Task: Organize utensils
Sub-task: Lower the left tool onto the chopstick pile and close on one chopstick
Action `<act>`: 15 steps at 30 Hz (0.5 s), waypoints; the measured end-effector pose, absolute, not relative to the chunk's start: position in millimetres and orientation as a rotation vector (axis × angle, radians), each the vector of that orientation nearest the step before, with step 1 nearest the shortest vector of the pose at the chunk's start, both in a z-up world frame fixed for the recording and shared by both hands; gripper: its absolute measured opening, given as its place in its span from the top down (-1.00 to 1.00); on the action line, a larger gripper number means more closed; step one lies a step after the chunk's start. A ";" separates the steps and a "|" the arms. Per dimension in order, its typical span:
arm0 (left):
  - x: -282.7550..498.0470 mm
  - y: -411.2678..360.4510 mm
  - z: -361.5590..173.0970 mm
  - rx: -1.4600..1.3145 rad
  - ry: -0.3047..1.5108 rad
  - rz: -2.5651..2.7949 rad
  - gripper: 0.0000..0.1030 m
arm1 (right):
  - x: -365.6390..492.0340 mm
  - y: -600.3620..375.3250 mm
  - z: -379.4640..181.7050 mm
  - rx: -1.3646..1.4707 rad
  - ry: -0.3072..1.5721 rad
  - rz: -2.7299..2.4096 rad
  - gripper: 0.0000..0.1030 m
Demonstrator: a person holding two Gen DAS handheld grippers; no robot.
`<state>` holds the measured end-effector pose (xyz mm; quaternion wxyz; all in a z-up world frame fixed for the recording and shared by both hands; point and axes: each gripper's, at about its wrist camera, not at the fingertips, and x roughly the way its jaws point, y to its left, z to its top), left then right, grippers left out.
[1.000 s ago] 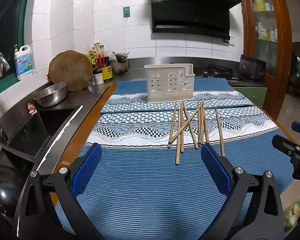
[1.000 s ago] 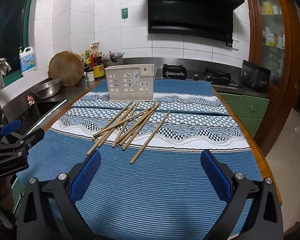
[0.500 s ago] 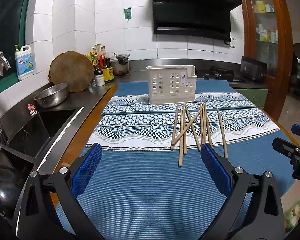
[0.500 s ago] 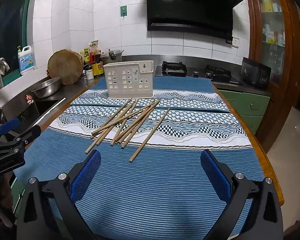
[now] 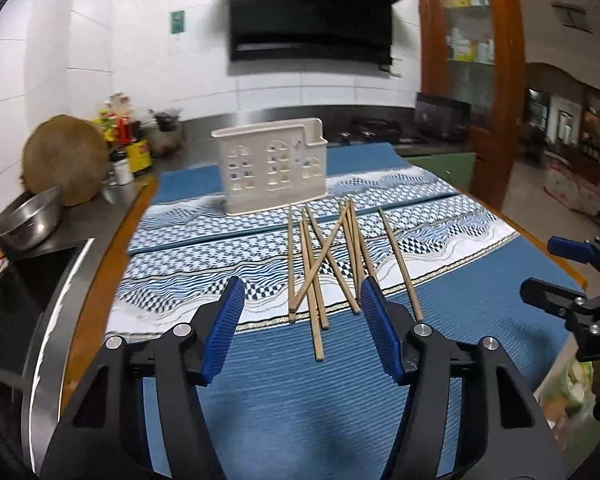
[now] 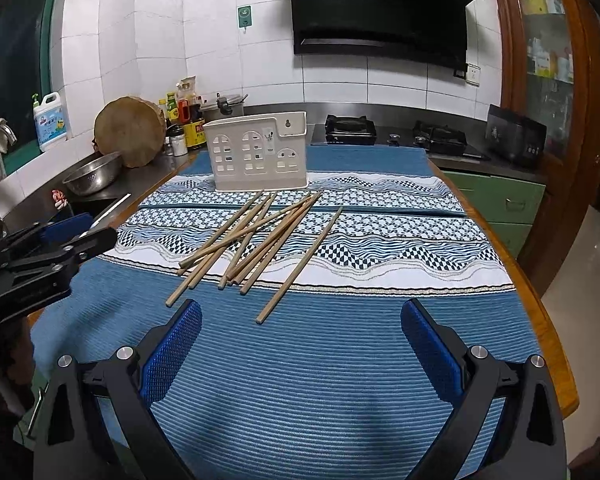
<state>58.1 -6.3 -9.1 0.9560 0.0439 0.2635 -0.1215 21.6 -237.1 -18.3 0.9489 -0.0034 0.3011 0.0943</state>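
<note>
Several wooden chopsticks (image 5: 318, 258) lie loosely crossed on the blue patterned cloth (image 5: 284, 392). Behind them stands a white perforated utensil holder (image 5: 272, 170). My left gripper (image 5: 302, 322) hovers just before the chopsticks' near ends. Its jaws are closing; the nearest tips lie between the blue pads (image 5: 226, 320), which press on nothing. In the right wrist view the chopsticks (image 6: 274, 234) and holder (image 6: 256, 156) lie ahead. My right gripper (image 6: 302, 322) stands wide open over bare cloth, holding nothing. Each gripper shows at the edge of the other's view: the right gripper (image 5: 572, 280) and the left gripper (image 6: 48, 256).
A sink and a steel bowl (image 5: 30, 220) sit left of the table, with a round wooden board (image 5: 64, 158) and bottles behind. A gas stove (image 6: 350, 126) and a wooden cabinet (image 6: 540, 80) are at the back right. The table's wooden edge (image 6: 548, 320) runs along the right.
My left gripper has moved forward to the chopsticks' near ends, tilted a little, and its jaws have narrowed. The right gripper has stayed put and wide open.
</note>
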 end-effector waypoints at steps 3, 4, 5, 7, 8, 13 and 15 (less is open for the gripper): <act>77.4 -7.1 -16.9 0.096 0.569 -0.306 -0.16 | 27.7 -238.8 -21.2 0.000 0.619 0.196 -0.88; 81.0 -8.1 -19.0 0.101 0.574 -0.319 -0.16 | 29.5 -238.9 -22.5 0.001 0.623 0.196 -0.88; 88.8 -10.2 -22.6 0.114 0.588 -0.337 -0.16 | 32.1 -238.8 -24.4 0.002 0.627 0.195 -0.88; 100.0 -15.6 -28.8 0.144 0.612 -0.360 -0.16 | 37.9 -238.7 -27.2 0.005 0.637 0.198 -0.88; 103.3 -17.5 -30.3 0.153 0.619 -0.364 -0.16 | 41.6 -238.4 -29.1 0.005 0.642 0.198 -0.88; 128.8 -30.7 -41.9 0.202 0.668 -0.438 -0.16 | 57.4 -237.7 -36.9 0.001 0.667 0.195 -0.88; 138.7 -34.7 -46.0 0.214 0.689 -0.455 -0.18 | 64.0 -238.5 -40.1 0.002 0.675 0.191 -0.88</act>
